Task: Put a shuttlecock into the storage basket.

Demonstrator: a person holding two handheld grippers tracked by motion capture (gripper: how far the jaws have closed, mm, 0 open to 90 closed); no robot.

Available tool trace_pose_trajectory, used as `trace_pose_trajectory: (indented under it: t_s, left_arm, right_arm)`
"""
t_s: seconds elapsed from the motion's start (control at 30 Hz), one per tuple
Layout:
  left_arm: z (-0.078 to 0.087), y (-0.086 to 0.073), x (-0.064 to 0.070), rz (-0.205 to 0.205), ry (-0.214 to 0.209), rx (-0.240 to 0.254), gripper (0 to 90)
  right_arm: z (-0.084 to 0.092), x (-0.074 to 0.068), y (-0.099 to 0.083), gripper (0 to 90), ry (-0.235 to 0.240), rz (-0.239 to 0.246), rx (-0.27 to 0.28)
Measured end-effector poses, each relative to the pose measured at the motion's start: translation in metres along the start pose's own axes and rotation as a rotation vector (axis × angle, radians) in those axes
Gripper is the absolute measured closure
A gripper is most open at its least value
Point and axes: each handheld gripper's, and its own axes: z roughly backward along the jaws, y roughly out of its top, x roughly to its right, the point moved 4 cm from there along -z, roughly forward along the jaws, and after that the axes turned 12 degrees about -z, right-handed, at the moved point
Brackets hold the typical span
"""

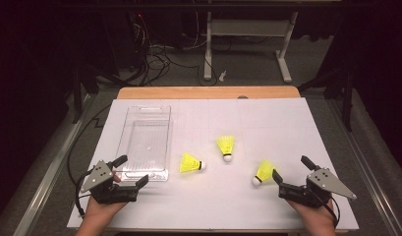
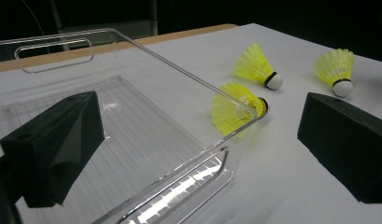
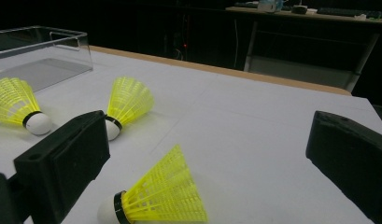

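Three yellow plastic-skirted shuttlecocks with white cork heads lie on the white surface. From the middle of the surface in the high view, the left shuttlecock (image 1: 191,163) lies at about seven o'clock, just beside the clear plastic rectangular tray (image 1: 144,110). The middle shuttlecock (image 1: 226,147) sits near six o'clock, and the right shuttlecock (image 1: 262,172) at about five o'clock.

The right gripper (image 1: 292,176) rests with its jaws spread wide and empty, the right shuttlecock just off its left jaw. The left gripper (image 1: 132,171) also stands wide open, holding nothing, at the tray's near end.

These shuttlecocks look very light, so they would likely skid or roll if nudged. The ribbed skirt seems springy and easy to crush. The rounded head (image 3: 108,211) is firmer and probably the better place to pinch, across the black band, with gentle pressure. The tray looks stiff, smooth and slippery.
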Motion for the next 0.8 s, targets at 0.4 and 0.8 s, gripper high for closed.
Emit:
trace_pose_trajectory:
  t_s: [0.4, 0.8]
  left_arm:
    - [0.0000, -0.0001, 0.0000, -0.001, 0.003, -0.005, 1.6]
    - [0.0002, 0.0001, 0.0003, -0.011, 0.004, -0.013, 1.7]
  right_arm:
    - [0.0007, 0.0000, 0.0010, 0.3, 0.004, 0.001, 0.004]
    - [0.0003, 0.0001, 0.0007, 0.3, 0.004, 0.001, 0.002]
